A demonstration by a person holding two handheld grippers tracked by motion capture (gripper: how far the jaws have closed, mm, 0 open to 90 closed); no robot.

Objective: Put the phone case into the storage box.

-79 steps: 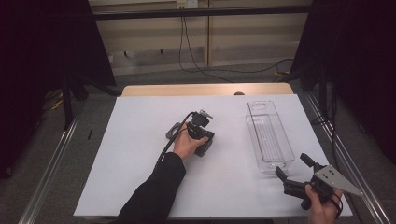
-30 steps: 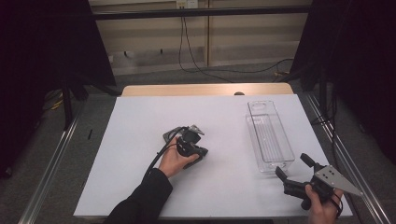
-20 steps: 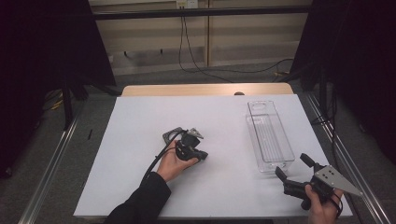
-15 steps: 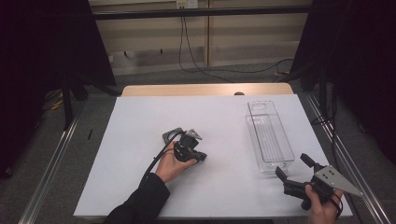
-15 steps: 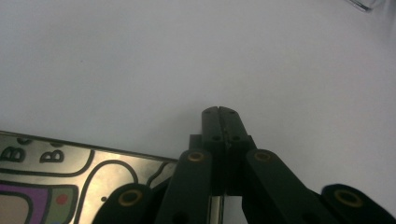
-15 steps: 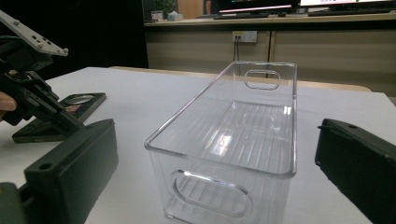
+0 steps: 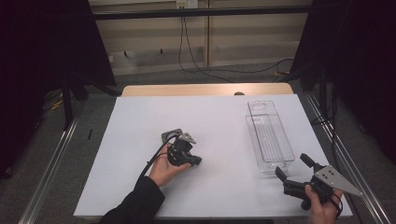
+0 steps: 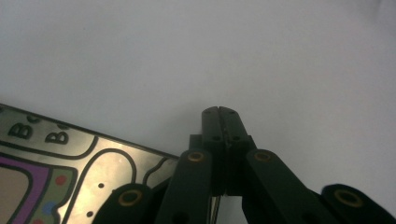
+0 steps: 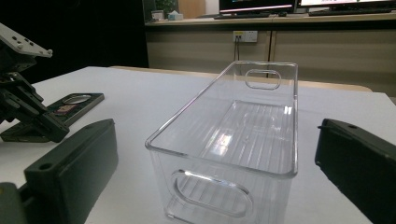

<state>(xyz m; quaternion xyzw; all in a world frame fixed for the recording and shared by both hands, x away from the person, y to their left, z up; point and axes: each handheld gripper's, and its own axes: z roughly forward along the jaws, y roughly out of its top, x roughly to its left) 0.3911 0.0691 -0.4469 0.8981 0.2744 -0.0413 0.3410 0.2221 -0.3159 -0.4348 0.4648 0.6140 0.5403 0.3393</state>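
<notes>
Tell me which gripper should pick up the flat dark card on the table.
Left, probably. The left gripper, jaws shut, sits right beside the flat card; the right gripper, jaws open, faces the clear bin, far from it.

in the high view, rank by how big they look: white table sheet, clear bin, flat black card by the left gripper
1. white table sheet
2. clear bin
3. flat black card, partly hidden by the left gripper, so its full size is unsure

this looks like a lab or test room set up for recording. the tabletop [image 7: 224, 121] is covered in plain white and boxed in by metal rails [image 7: 51, 168], with black curtains [image 7: 42, 42] hung on both sides. cables [image 7: 196, 56] trail down from a wall socket [image 7: 186, 3] over grey carpet, and monitors [image 9: 261, 4] stand on a counter behind.
</notes>
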